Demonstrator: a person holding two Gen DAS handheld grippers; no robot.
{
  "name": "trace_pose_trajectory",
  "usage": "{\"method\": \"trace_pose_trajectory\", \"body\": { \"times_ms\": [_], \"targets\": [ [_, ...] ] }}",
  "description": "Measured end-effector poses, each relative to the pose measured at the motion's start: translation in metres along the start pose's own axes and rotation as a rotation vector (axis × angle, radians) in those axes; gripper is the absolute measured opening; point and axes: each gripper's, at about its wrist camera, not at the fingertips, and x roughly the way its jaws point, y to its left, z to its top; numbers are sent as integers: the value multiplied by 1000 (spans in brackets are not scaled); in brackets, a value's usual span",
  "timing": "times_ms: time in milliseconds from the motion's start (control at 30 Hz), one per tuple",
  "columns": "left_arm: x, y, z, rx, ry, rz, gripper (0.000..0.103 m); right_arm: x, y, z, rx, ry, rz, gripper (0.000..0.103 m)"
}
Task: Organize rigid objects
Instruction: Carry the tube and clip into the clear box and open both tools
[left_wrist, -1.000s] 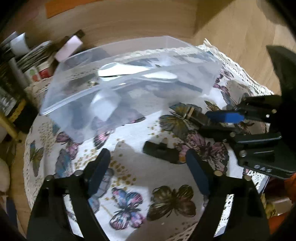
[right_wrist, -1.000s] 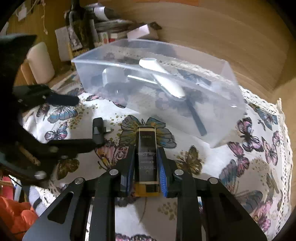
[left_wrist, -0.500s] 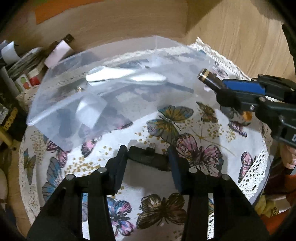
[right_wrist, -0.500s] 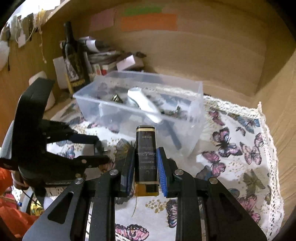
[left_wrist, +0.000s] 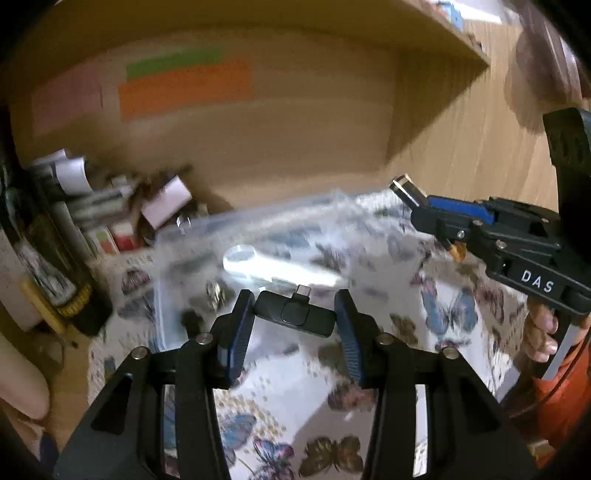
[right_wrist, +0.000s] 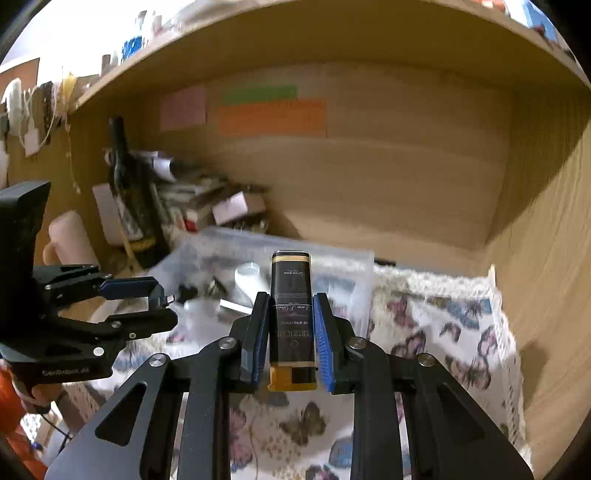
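Observation:
My left gripper (left_wrist: 295, 314) is shut on a small black USB-C adapter (left_wrist: 295, 314), held crosswise above the tablecloth, near the clear plastic bin (left_wrist: 177, 236). It also shows in the right wrist view (right_wrist: 157, 304). My right gripper (right_wrist: 290, 332) is shut on a black and gold lighter (right_wrist: 291, 314), held upright in front of the clear bin (right_wrist: 354, 266). It shows in the left wrist view (left_wrist: 432, 210) with the lighter (left_wrist: 406, 188) sticking out. The bin holds a white spoon-like object (left_wrist: 258, 262) and several small items.
A butterfly-print tablecloth (right_wrist: 443, 332) covers the table inside a wooden alcove. A dark bottle (right_wrist: 125, 184), boxes and papers (right_wrist: 236, 206) crowd the back left. A pink candle (right_wrist: 70, 236) stands at the left. Coloured paper strips (right_wrist: 271, 116) are on the back wall.
My left gripper closed on the black adapter and lifted it off the cloth. My right gripper lifted the lighter higher. Both views tilted up toward the bin and back wall.

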Motion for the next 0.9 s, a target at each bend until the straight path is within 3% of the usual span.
{"method": "trace_pose_trajectory", "body": {
  "times_ms": [300, 633, 900],
  "targets": [
    [4, 13, 29, -31, -48, 31, 44, 21, -3, 22, 3, -22, -19, 21],
    [67, 25, 17, -42, 92, 38, 44, 83, -18, 0, 37, 128, -42, 21],
    [90, 26, 13, -40, 144, 24, 44, 113, -17, -13, 20, 221, -42, 21]
  ]
}}
